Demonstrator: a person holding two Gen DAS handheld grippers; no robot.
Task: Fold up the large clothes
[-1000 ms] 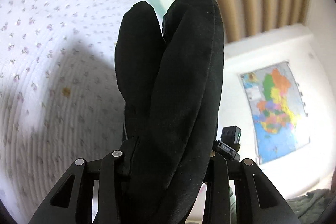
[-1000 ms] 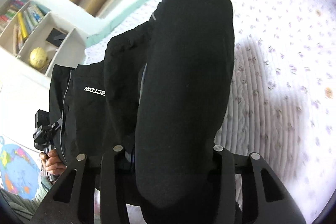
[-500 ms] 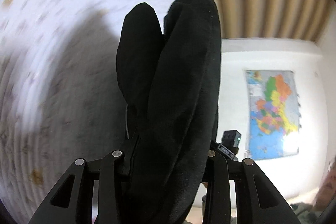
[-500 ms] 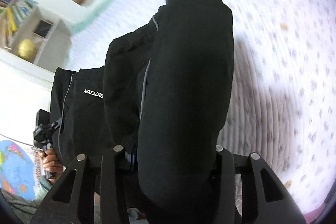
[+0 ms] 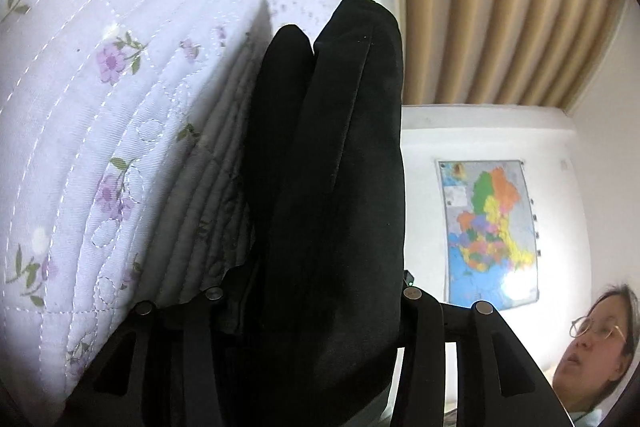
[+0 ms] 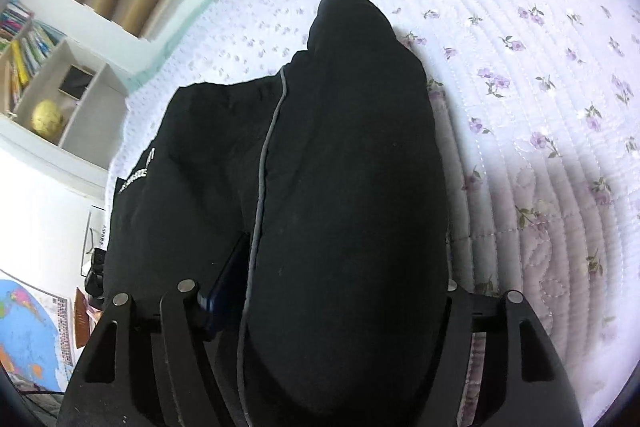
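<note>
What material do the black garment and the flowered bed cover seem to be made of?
Black garment: probably a smooth matte synthetic weave, like sportswear, with thin grey piping and white printed lettering; it puffs softly.
Flowered bed cover: likely quilted cotton, shown by curved stitch lines, slight padding and a small purple flower print.

White lettering on the black garment [image 6: 280,207], left side, seen edge-on: unreadable, possibly a brand word. Wall map [image 5: 490,231] labels too small to read.

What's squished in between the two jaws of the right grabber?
The black garment: a thick bunched fold with a grey piping line fills the space inside the right gripper. The right wrist view shows it, over the flowery quilt.
</note>
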